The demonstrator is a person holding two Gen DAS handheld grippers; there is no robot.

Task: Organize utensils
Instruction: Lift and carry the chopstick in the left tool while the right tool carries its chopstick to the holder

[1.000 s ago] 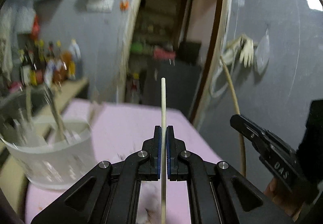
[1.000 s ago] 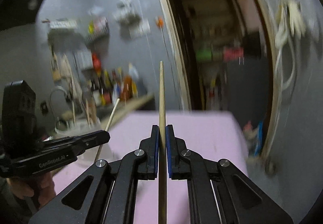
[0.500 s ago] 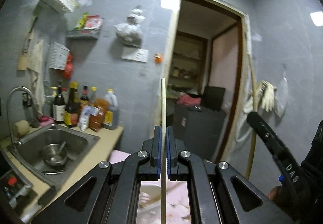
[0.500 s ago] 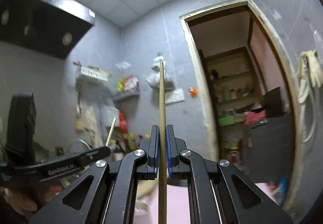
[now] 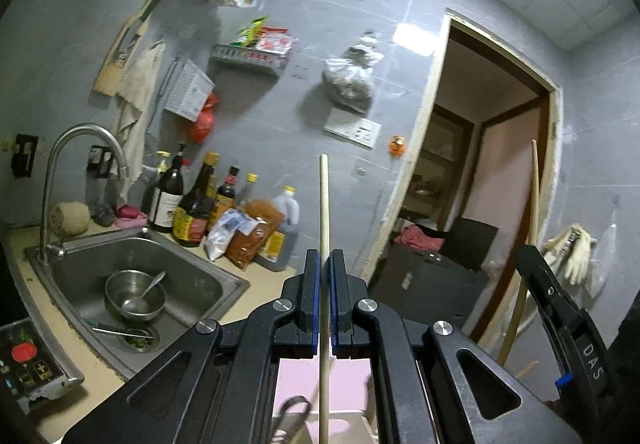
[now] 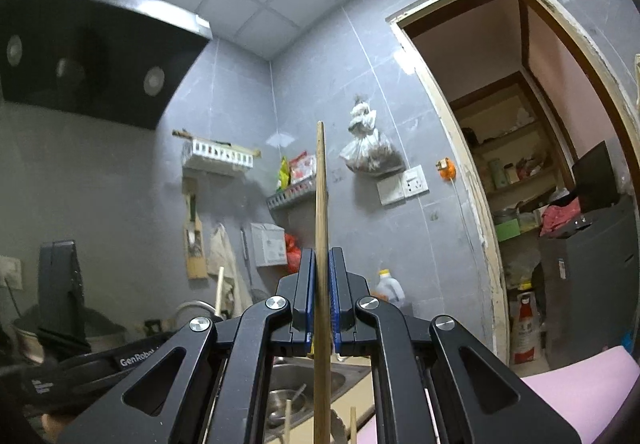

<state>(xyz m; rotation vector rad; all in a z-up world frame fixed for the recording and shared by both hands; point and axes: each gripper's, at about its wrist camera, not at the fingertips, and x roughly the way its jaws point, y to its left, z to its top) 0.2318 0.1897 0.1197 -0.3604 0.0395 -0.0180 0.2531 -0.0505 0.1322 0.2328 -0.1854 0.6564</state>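
Note:
My left gripper (image 5: 324, 264) is shut on a pale wooden chopstick (image 5: 324, 204) that stands upright between the jaws and points at the wall. My right gripper (image 6: 321, 262) is shut on a darker brown chopstick (image 6: 321, 196), also upright. The right gripper and its chopstick (image 5: 534, 184) show at the right edge of the left wrist view. The left gripper (image 6: 80, 360) shows low at the left of the right wrist view. Below the left jaws I see a pink surface (image 5: 344, 372) and blurred utensil tips.
A steel sink (image 5: 192, 268) holds a metal bowl (image 5: 134, 294) with a spoon, under a tap (image 5: 80, 148). Sauce bottles (image 5: 200, 204) stand along the grey wall. A range hood (image 6: 88, 56) hangs at upper left. A doorway (image 6: 540, 184) opens at the right.
Both grippers have tilted upward, each still holding its chopstick. The pink table and the white utensil container have dropped out of view; the wall, sink and ceiling now fill the views.

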